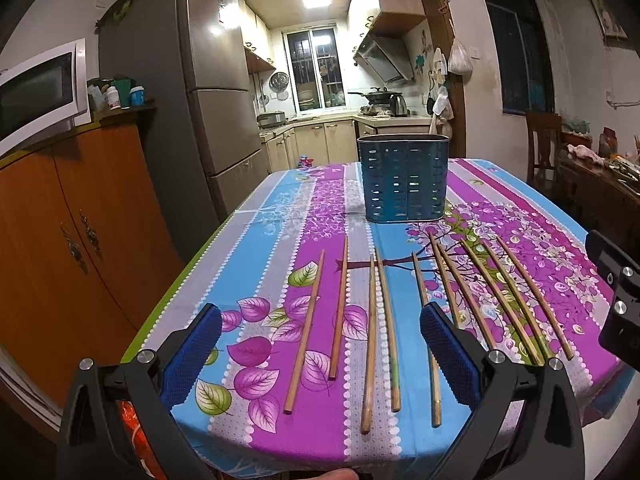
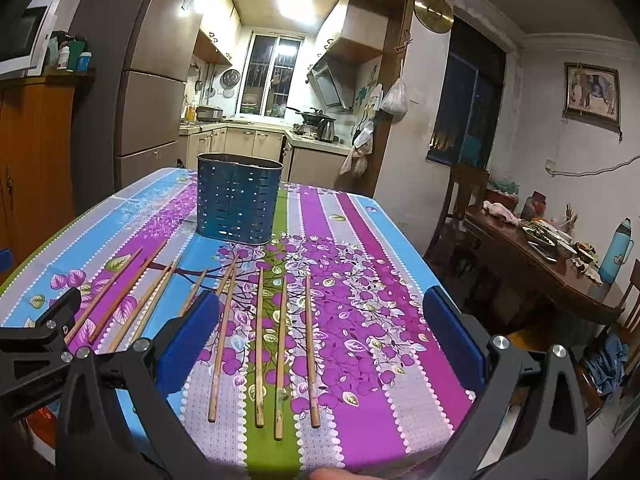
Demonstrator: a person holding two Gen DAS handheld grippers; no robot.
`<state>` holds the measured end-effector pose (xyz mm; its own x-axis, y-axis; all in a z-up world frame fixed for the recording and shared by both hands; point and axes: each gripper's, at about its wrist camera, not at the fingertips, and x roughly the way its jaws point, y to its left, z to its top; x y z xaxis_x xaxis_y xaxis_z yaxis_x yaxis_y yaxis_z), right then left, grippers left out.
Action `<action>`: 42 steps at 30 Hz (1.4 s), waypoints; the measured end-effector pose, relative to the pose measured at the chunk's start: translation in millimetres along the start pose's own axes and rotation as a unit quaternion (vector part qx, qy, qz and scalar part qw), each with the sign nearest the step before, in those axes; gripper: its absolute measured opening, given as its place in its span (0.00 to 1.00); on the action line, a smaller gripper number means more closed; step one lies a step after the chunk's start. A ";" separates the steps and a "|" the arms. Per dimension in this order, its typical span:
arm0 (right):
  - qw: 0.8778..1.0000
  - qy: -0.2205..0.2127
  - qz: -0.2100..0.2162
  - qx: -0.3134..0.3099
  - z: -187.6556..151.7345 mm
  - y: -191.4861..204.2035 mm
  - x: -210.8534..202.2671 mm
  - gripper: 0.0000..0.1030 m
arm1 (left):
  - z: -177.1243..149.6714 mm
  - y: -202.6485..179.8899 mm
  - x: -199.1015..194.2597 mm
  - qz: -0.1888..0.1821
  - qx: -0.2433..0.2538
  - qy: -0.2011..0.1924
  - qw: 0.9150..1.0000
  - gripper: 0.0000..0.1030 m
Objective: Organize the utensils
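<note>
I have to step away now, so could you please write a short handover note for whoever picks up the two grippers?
Left gripper: open, empty, above the near table edge.
Right gripper: open, empty, beside it.
Chopsticks: all lie loose in a row on the flowered tablecloth, pointing roughly toward the holder.
Blue perforated holder: upright, farther back; no chopsticks show above its rim.
Done: nothing yet.
Left: put every chopstick into the holder.
</note>
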<state>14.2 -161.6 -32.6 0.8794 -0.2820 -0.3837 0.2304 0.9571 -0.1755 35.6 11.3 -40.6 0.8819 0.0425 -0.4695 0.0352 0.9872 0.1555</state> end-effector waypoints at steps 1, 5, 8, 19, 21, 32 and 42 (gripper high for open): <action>1.000 0.000 0.000 0.002 0.5 -1.2 0.3 0.95 | -0.2 0.8 0.2 -0.002 -0.001 0.000 1.000 0.97; 1.000 -0.003 0.005 0.013 2.8 -9.6 3.7 0.95 | -1.0 21.2 -3.7 -0.005 -0.005 -0.033 0.999 0.97; 1.000 -0.012 -0.002 0.020 1.6 -21.4 4.0 0.95 | -5.7 54.8 1.7 0.023 -0.003 -0.038 0.999 0.97; 0.982 0.120 0.116 0.087 -46.5 -74.7 42.8 0.95 | -54.8 140.5 -1.9 0.006 -0.090 0.045 0.995 0.95; 0.975 0.150 0.123 0.109 -61.2 -81.9 45.5 0.95 | -60.2 135.1 -4.1 -0.003 -0.083 0.046 0.995 0.94; 0.974 0.154 0.145 0.082 -102.6 -75.9 29.9 0.89 | -77.0 84.1 5.6 -0.076 -0.016 0.054 0.996 0.90; 0.975 0.145 0.162 0.036 -102.8 -52.4 50.7 0.10 | -83.3 59.7 31.3 -0.107 0.025 0.068 0.992 0.50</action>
<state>3.9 -232.8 -136.0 0.7583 0.0389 -0.6507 -0.0021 0.9984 0.0573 26.2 84.3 -118.4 0.7808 -0.1434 -0.6081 0.2413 0.9670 0.0819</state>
